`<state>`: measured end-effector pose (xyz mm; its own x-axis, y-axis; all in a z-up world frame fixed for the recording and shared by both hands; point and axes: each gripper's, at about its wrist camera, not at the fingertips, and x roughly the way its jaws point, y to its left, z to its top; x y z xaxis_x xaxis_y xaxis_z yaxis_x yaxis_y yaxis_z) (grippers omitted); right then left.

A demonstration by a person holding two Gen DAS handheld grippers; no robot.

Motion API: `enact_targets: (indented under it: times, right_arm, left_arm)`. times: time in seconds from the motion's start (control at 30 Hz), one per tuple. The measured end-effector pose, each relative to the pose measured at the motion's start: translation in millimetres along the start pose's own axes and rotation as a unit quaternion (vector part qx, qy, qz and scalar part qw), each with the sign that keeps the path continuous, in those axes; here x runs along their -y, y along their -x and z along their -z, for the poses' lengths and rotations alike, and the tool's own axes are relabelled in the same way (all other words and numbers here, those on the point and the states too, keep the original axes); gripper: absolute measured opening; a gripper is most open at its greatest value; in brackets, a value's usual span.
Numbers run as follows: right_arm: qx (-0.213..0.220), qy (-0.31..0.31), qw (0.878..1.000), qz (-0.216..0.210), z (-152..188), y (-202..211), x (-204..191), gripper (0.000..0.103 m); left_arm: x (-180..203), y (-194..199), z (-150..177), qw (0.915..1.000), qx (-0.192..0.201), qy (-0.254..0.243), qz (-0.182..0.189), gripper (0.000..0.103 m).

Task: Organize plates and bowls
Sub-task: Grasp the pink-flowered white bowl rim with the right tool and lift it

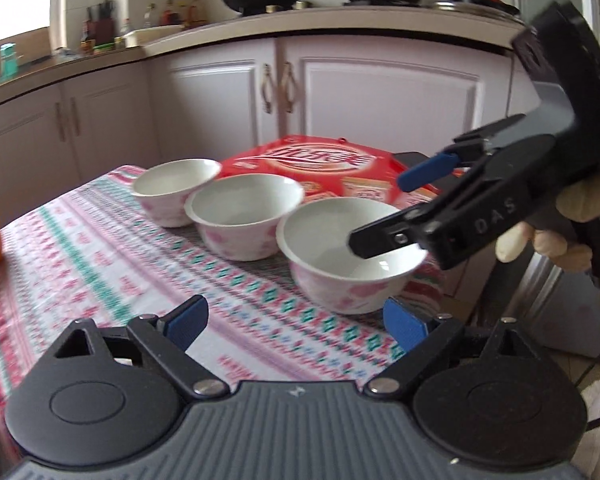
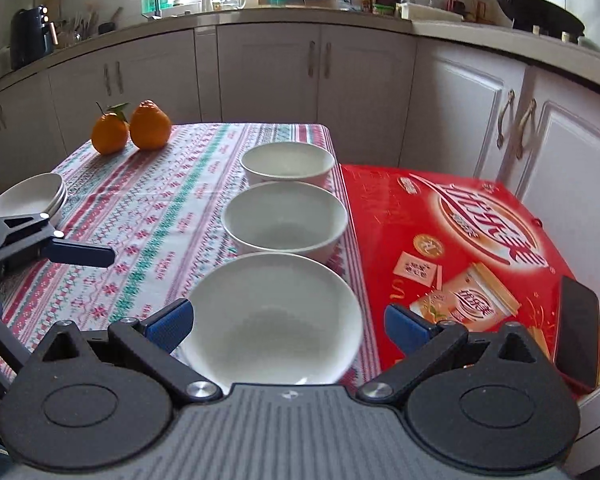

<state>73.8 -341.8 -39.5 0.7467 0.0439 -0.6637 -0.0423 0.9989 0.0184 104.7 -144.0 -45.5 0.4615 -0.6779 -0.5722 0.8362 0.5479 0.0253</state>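
Three white bowls with pink flower print stand in a row on the patterned tablecloth: near bowl (image 1: pixel 352 256) (image 2: pixel 274 316), middle bowl (image 1: pixel 244 220) (image 2: pixel 286 216), far bowl (image 1: pixel 174 194) (image 2: pixel 288 162). My right gripper (image 1: pixel 380 213) (image 2: pixel 288 326) hovers open over the near bowl, its blue pads (image 2: pixel 168 326) to either side of the rim without pressing it. My left gripper (image 1: pixel 296 324) is open and empty, low over the cloth just in front of the near bowl. One of its blue-tipped fingers (image 2: pixel 80 254) shows at the left. A stack of white plates (image 2: pixel 28 196) sits at the table's left edge.
A red printed box (image 1: pixel 324 168) (image 2: pixel 452 248) lies right of the bowls, with a dark phone (image 2: pixel 576 328) on it. Two oranges (image 2: pixel 128 130) sit at the far left corner of the table. Kitchen cabinets (image 2: pixel 268 72) and a cluttered counter run behind.
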Motion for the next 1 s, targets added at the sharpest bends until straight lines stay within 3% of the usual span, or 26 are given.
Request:
enact_targets:
  times: [0.13,0.27,0.57,1.0]
  right_arm:
    - [-0.011,-0.015,0.999,-0.031,1.7,-8.3,12.6,0.1]
    - [-0.022,-0.031,0.998,-0.049,1.3,-16.7,20.1,0.088]
    - [-0.032,-0.046,0.995,-0.081,0.5,-21.7,26.6,0.074]
    - [-0.029,-0.029,0.995,-0.094,-7.4,-12.5,7.7,0.074]
  left_arm:
    - [15.4,-21.2,-3.6,0.9998,-0.006,-0.017,0.013,0.094]
    - [20.3,-33.6,-6.0,0.9996,-0.007,-0.02,0.018,0.092]
    - [22.1,-39.6,-8.7,0.9994,-0.003,-0.02,0.027,0.084]
    - [16.3,-17.7,-9.2,0.9998,-0.002,-0.005,0.019,0.082]
